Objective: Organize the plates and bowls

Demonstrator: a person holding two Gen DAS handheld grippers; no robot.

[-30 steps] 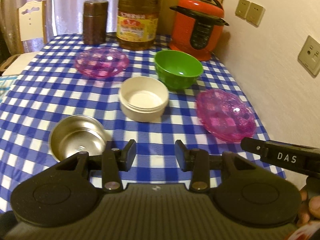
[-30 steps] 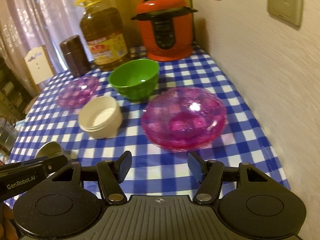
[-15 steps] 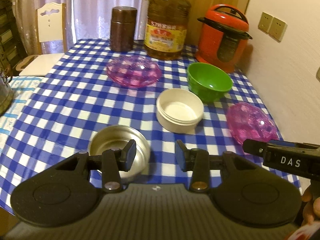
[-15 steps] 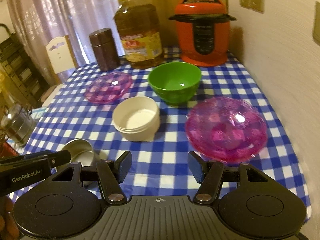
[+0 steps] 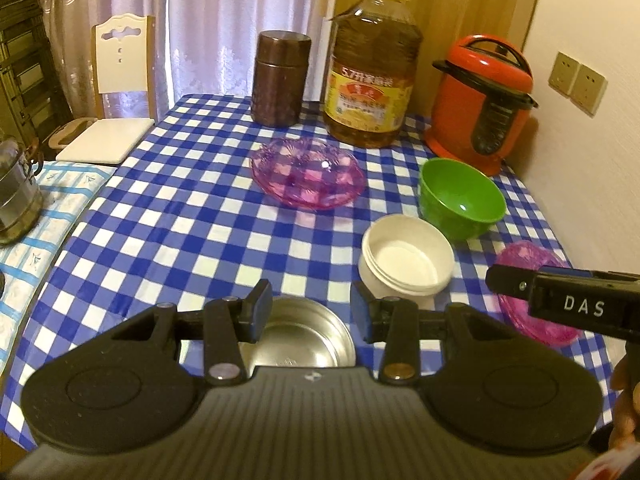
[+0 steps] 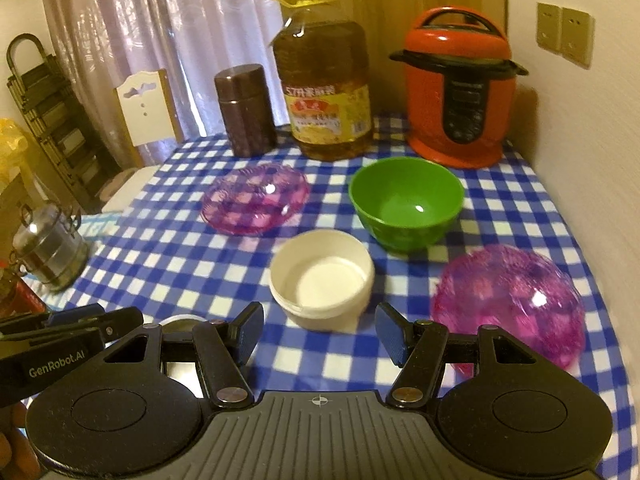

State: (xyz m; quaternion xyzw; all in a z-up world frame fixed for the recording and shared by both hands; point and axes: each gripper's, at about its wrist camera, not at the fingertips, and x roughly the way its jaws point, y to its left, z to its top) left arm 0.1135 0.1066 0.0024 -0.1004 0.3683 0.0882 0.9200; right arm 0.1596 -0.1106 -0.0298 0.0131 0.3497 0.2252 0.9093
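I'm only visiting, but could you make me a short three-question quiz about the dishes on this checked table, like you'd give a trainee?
1. How many pink glass plates are on the table?
2. True or false: the green bowl is stacked inside the white bowl.
3. Which dish lies right in front of the left gripper: A) steel bowl, B) green bowl, C) a pink plate?

Key: 1) Two. 2) False; they stand side by side, each empty. 3) A.

Home dining room (checked tablecloth; pressure cooker).
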